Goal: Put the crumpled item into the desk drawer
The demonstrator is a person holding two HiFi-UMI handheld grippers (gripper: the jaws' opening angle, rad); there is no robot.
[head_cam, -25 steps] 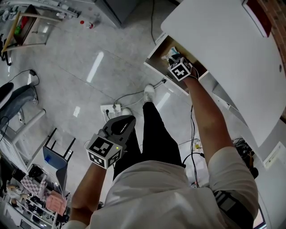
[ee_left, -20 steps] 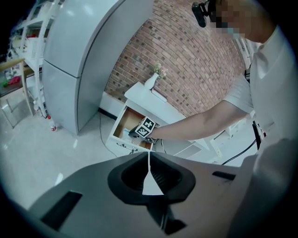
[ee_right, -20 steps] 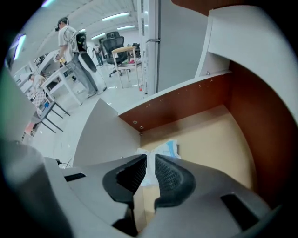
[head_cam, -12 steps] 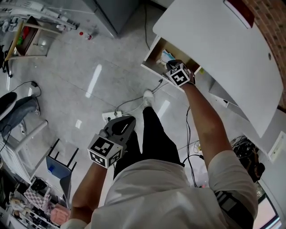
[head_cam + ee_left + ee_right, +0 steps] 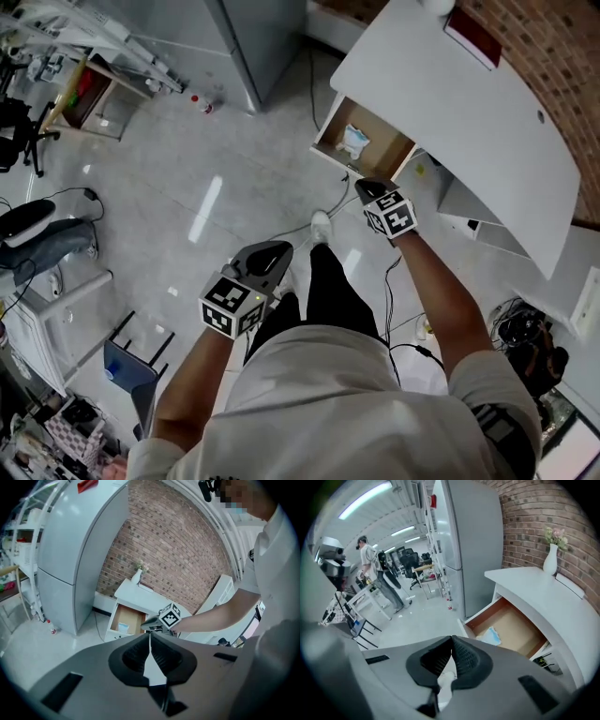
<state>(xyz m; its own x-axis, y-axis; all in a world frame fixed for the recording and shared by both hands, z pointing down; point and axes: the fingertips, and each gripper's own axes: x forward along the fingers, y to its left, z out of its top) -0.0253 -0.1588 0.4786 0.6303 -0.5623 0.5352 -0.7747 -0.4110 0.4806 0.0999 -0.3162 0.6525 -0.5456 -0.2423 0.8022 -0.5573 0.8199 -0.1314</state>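
A pale blue-white crumpled item point(image 5: 354, 141) lies inside the open wooden drawer point(image 5: 330, 151) of the white desk point(image 5: 487, 122). My right gripper point(image 5: 367, 187) is shut and holds nothing. It hangs in front of the drawer, a short way out from its front edge. The right gripper view looks down on the crumpled item point(image 5: 492, 636) on the drawer point(image 5: 520, 634) floor. My left gripper point(image 5: 266, 253) is shut and empty, lower and to the left, over the person's legs. In the left gripper view the right gripper point(image 5: 152, 623) shows before the drawer point(image 5: 133, 619).
A tall grey cabinet point(image 5: 246, 37) stands left of the desk. Cables and a power strip point(image 5: 286, 217) lie on the floor below the drawer. A red book point(image 5: 473, 36) and a vase point(image 5: 550, 558) sit on the desk. A chair point(image 5: 131, 361) stands at lower left.
My right gripper has drawn back out of the drawer toward the person, and the crumpled item stays inside. The left gripper has hardly moved. The head view has shifted.
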